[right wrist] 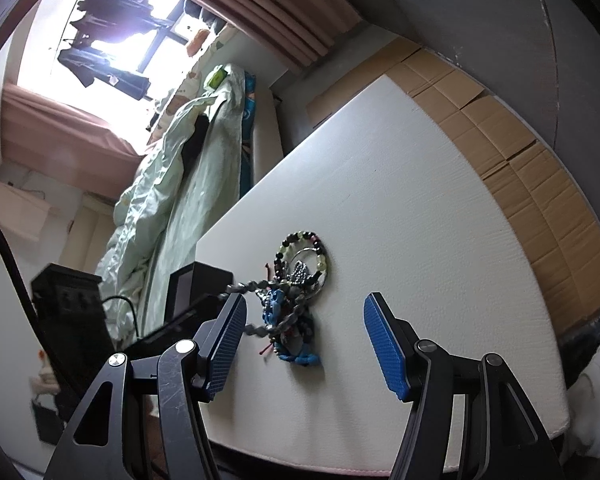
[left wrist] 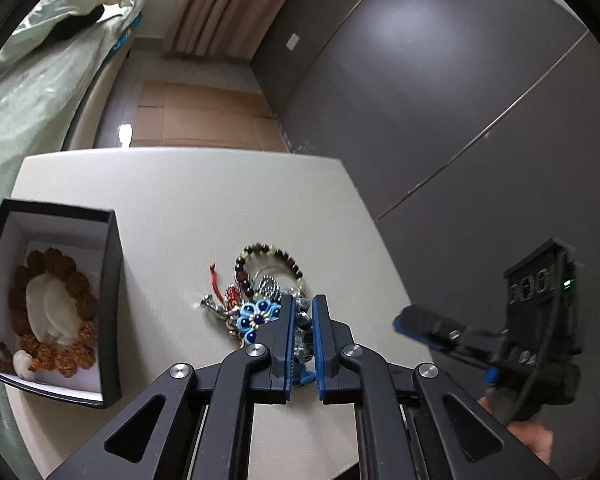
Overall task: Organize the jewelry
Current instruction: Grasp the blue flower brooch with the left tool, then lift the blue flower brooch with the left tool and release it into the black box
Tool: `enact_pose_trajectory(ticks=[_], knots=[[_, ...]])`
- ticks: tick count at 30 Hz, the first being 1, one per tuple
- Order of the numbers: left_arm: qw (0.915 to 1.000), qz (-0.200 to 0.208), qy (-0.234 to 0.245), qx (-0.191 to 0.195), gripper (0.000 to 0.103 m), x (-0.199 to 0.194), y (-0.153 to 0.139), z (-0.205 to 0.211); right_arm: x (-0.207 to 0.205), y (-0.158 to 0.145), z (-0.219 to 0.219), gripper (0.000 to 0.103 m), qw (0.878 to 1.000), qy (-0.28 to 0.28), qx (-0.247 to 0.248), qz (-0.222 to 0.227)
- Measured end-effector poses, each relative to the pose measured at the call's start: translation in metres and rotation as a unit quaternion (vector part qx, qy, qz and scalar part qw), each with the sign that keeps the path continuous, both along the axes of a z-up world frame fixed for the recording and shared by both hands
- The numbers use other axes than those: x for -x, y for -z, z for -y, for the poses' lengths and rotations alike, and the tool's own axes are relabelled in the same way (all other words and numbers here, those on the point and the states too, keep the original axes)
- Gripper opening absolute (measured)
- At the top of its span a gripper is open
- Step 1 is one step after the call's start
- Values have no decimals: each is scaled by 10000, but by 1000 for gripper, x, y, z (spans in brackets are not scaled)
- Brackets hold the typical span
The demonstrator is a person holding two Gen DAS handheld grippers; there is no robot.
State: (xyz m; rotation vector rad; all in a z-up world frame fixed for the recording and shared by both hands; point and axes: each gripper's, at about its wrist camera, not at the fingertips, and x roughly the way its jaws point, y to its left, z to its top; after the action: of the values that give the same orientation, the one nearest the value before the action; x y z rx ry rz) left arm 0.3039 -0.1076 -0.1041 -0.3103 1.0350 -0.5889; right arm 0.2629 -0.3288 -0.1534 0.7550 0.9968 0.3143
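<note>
A tangled pile of jewelry (left wrist: 260,292) lies on the white table (left wrist: 172,208): a dark and pale bead bracelet (left wrist: 270,258), a blue flower ornament (left wrist: 258,315) and a silver chain. My left gripper (left wrist: 303,312) is nearly shut on a grey-green bead strand (left wrist: 303,332) at the pile's near edge. A black box (left wrist: 52,304) at the left holds brown bead bracelets and white pieces. My right gripper (right wrist: 304,334) is open and empty, just short of the pile (right wrist: 296,280). It shows in the left wrist view (left wrist: 416,322) at the right.
A bed with a pale green quilt (left wrist: 32,92) stands left of the table. Brown cardboard (left wrist: 204,116) covers the floor beyond the far edge. A grey wall (left wrist: 440,100) runs along the right side. The black box (right wrist: 198,280) sits left of the pile.
</note>
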Motion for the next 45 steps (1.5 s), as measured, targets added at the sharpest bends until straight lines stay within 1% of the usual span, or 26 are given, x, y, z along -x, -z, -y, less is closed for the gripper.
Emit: enact_pose_trajectory(ticks=[4, 7, 10, 14, 16, 22, 26, 27, 28, 29, 30, 32, 33, 37, 42, 44, 45], knots=[[9998, 133, -76, 90, 8, -1, -11, -8, -4, 4, -9, 62, 9998, -193, -42, -38], [9995, 208, -149, 161, 8, -1, -18, -19, -8, 7, -21, 62, 9993, -364, -105, -49], [9991, 286, -263, 195, 8, -1, -23, -31, -12, 9, -34, 62, 9987, -502, -70, -73], [9984, 322, -396, 262, 8, 0, -28, -47, -19, 13, -50, 60, 9982, -582, 58, -104], [9981, 326, -452, 271, 8, 0, -29, -53, -22, 15, -58, 55, 9980, -618, 110, -119], [9973, 320, -581, 324, 8, 2, -32, -71, -35, 19, -86, 47, 9959, -782, 412, -172], [9968, 325, -644, 343, 8, 4, -34, -80, -43, 24, -99, 46, 9938, -759, 759, -272], [9967, 331, -656, 341, 8, 5, -34, -82, -45, 25, -102, 43, 9930, -754, 856, -313], [9966, 332, -666, 346, 8, 5, -35, -82, -47, 26, -104, 30, 9922, -763, 931, -335], [9965, 338, -679, 356, 8, 5, -35, -84, -48, 27, -106, 21, 9914, -771, 994, -355], [9964, 345, -690, 358, 8, 6, -36, -86, -49, 27, -107, 15, 9909, -765, 1046, -356], [9958, 366, -747, 382, 8, 7, -37, -92, -48, 24, -104, 13, 9917, -684, 1060, -264], [9955, 367, -773, 410, 8, 8, -38, -96, -46, 21, -101, 10, 9923, -647, 1041, -206], [9938, 431, -929, 430, 8, 11, -41, -110, -34, 3, -94, 10, 9951, -534, 832, 95], [9921, 405, -1087, 477, 8, 7, -40, -124, -18, -22, -91, 10, 9962, -417, 599, 472], [9920, 322, -1108, 510, 8, 2, -34, -129, -15, -29, -94, 10, 9960, -432, 534, 572], [9910, 253, -1198, 546, 8, -1, -30, -132, -13, -35, -97, 10, 9957, -451, 479, 655]])
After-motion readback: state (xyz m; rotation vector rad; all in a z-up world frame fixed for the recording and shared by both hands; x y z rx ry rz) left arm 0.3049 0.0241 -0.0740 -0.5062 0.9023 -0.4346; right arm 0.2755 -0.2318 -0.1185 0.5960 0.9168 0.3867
